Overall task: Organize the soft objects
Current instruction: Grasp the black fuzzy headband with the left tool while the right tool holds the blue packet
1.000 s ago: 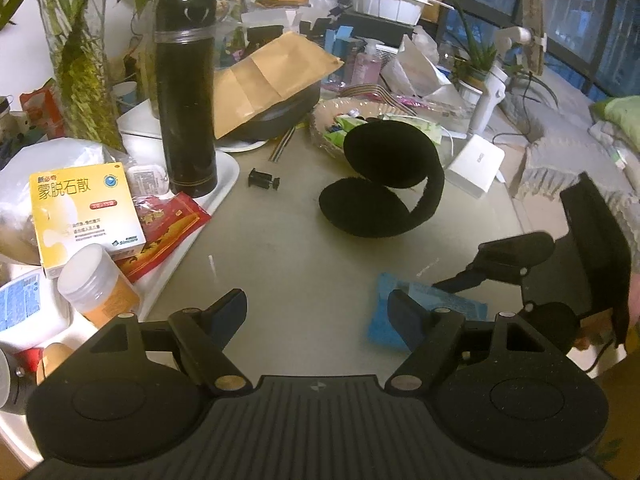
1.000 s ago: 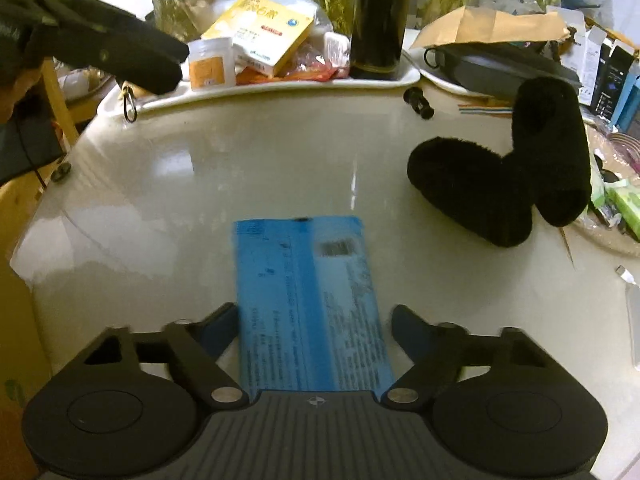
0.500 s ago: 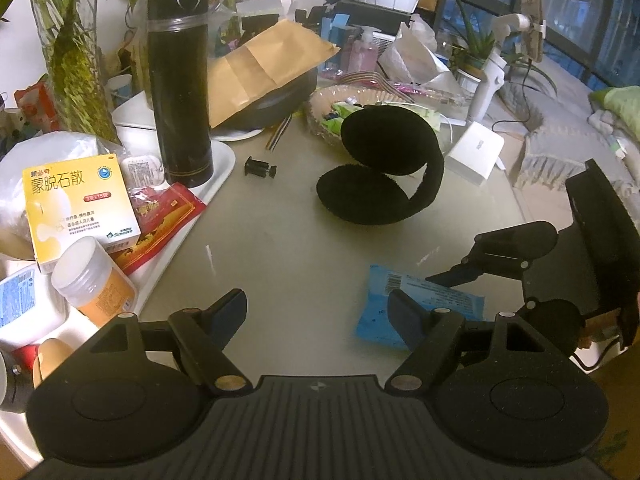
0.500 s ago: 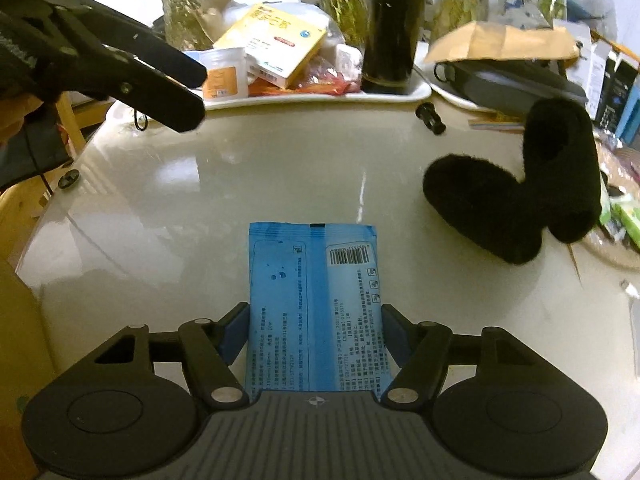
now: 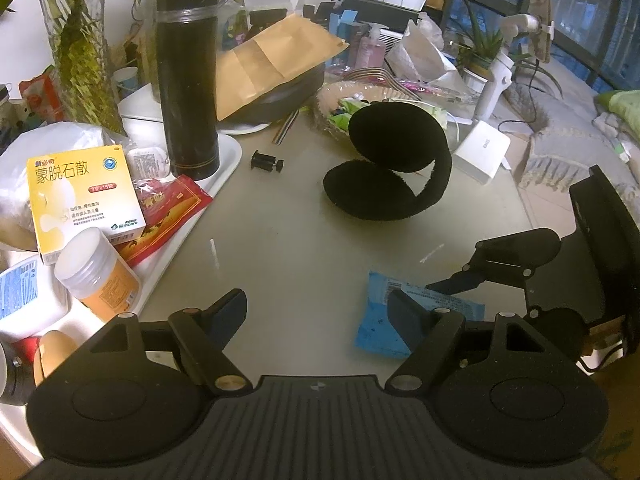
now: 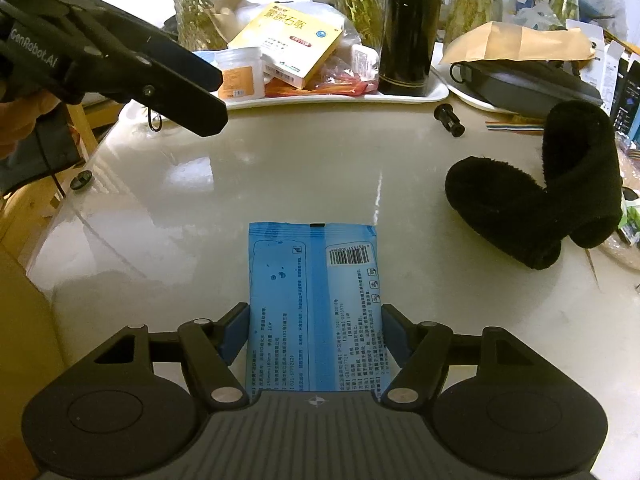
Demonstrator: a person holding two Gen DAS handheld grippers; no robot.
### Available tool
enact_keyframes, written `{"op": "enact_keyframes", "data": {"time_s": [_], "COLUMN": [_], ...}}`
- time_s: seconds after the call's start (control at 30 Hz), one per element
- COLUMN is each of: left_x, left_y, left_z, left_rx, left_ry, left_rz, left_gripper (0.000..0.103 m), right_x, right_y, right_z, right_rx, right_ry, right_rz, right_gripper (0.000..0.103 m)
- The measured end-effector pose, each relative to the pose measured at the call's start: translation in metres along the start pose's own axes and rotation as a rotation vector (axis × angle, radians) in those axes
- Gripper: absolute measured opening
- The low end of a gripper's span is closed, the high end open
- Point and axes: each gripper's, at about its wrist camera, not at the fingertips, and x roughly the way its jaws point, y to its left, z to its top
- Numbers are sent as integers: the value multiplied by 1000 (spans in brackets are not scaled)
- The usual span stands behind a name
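Gripping the blue packet (image 6: 314, 304) cleanly means bearing on both long edges evenly (it looks soft and will likely buckle). It lies flat on the table (image 6: 280, 168), in front of the black plush earmuffs (image 6: 536, 200), with the right gripper (image 6: 314, 334) and its jaws hugging its sides. The left gripper (image 5: 316, 312) hovers wide, empty. Behind the earmuffs, the white tray (image 5: 224, 164) holds a flask (image 5: 187, 68), a yellow box (image 5: 84, 196) and a jar (image 5: 98, 276).

Prob. home: cluttered table (image 5: 304, 240), plant vases (image 5: 80, 56).
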Motion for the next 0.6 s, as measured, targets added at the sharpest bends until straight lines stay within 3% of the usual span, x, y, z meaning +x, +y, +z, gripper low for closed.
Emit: {"op": "enact_keyframes", "data": {"time_s": [0.5,0.6], "left_x": [-4,-6], "left_y": [3,-2], "left_z": [-2,1], "left_rx": [-17,56], "left_ry": [-12,-40], "left_rz": [-18,-34], "left_gripper": [77,77], "right_x": [-25,-48], "right_y": [-18,-27], "right_z": [3,1], "right_rx": [78,116], "right_ry": [-73,-98], "right_rz": [-39,-73], "right_gripper": [71,71]}}
